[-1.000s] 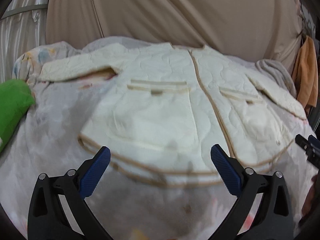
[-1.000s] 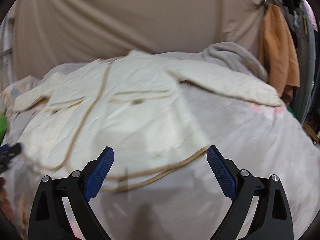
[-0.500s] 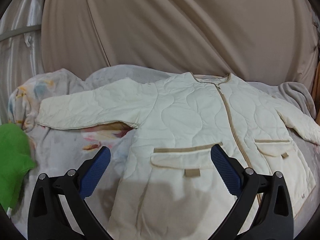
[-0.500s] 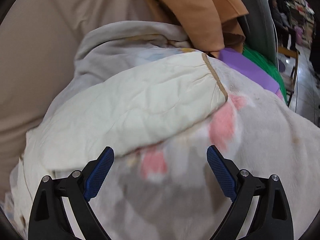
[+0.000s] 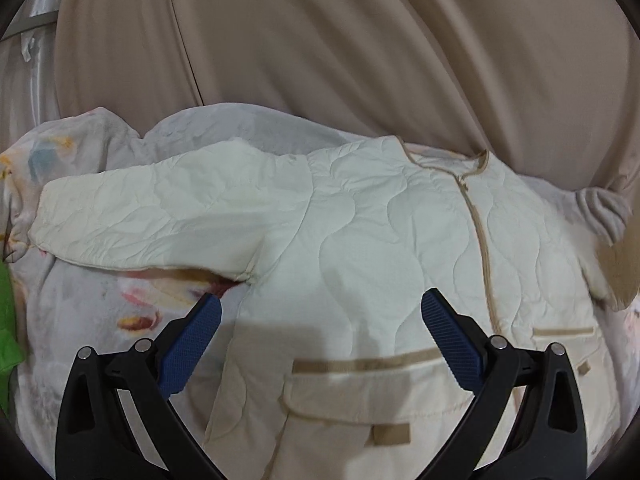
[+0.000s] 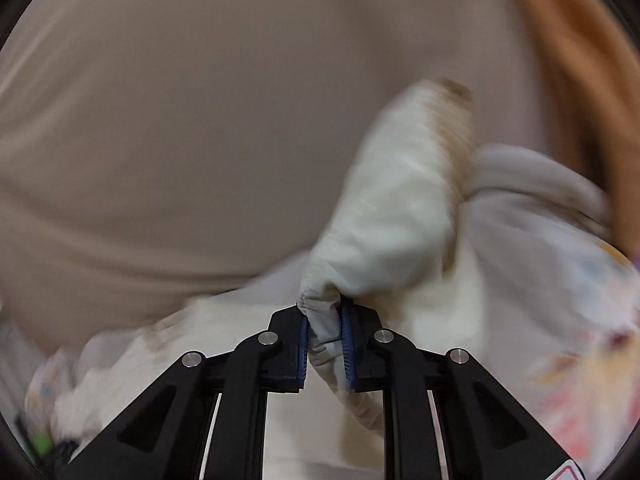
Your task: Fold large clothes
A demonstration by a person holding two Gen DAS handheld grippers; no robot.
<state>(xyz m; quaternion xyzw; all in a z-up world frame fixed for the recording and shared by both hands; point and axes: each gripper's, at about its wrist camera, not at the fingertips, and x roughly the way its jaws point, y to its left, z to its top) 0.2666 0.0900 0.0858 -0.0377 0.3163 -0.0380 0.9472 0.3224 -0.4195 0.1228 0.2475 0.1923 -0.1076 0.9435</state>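
Observation:
A cream quilted jacket (image 5: 380,240) with tan trim lies face up on a blanket-covered bed, its left sleeve (image 5: 140,216) stretched out to the left. My left gripper (image 5: 320,316) is open and empty, hovering over the jacket's chest near the left armpit. My right gripper (image 6: 324,328) is shut on a fold of the jacket's right sleeve (image 6: 392,216) and holds it lifted; this view is blurred by motion.
A pale floral blanket (image 5: 80,312) covers the bed. A beige curtain (image 5: 360,40) hangs behind it. A green cloth (image 5: 6,340) lies at the left edge. An orange garment (image 6: 580,60) hangs at the right.
My right gripper has closed on the right sleeve and lifted it. My left gripper has moved forward over the jacket, still open.

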